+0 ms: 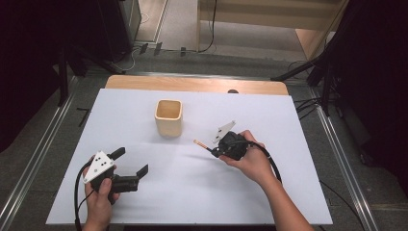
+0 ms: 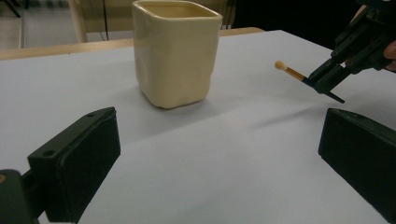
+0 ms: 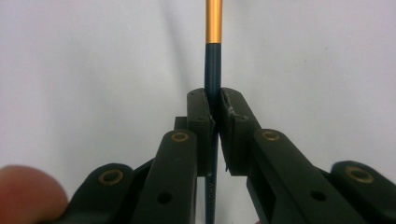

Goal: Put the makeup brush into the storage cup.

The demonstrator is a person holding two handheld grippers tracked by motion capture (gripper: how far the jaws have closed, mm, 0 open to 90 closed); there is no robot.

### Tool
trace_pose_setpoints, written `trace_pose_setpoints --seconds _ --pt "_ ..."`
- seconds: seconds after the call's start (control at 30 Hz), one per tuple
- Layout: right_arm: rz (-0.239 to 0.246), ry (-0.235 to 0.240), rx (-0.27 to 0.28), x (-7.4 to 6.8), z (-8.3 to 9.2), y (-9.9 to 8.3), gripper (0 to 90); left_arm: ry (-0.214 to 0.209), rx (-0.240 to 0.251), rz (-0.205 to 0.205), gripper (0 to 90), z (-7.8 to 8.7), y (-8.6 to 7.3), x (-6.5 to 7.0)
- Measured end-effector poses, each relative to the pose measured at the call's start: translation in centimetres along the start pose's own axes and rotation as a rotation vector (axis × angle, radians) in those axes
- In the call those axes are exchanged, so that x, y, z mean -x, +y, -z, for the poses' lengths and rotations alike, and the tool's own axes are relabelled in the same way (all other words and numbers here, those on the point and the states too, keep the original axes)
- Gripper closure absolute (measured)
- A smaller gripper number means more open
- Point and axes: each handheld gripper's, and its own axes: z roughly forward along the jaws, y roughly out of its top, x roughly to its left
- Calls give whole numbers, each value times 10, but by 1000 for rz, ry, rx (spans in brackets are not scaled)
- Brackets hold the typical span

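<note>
Pencil sits clamped in our right gripper, above the table, tip aimed up-left at the cup just beyond. Left gripper farther off, its 2 jaws apart w/ nothing between.

Wooden tabletop, almost wholly covered by a white sheet; bare wood showing as a strip along the far edge only. Resting directly on the sheet: one cream, square-sided cup with rounded corners, upright, mouth open, toward the far middle. Faint shadows on the sheet in front of the cup.
</note>
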Motion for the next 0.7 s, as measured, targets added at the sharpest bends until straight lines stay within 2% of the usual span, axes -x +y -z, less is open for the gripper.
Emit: trace_pose_setpoints --seconds 0.03,0.17,0.23,0.33,0.37,0.7 --pt "0 0 0 0 0 0 845 -1 0 -1 0 -1 1 1" --pt "-34 -4 90 0 11 -7 846 -21 5 -11 0 -12 7 10" --pt "-45 -3 107 0 14 -8 846 -27 2 -14 0 -14 7 12" --pt "-73 -2 161 0 17 -17 846 -44 -4 -26 0 -22 9 19" --pt "-83 -2 172 0 18 -19 845 -51 -8 -36 0 -27 10 23" --pt "-149 23 252 1 19 -41 846 -93 -3 -28 0 -47 16 36"
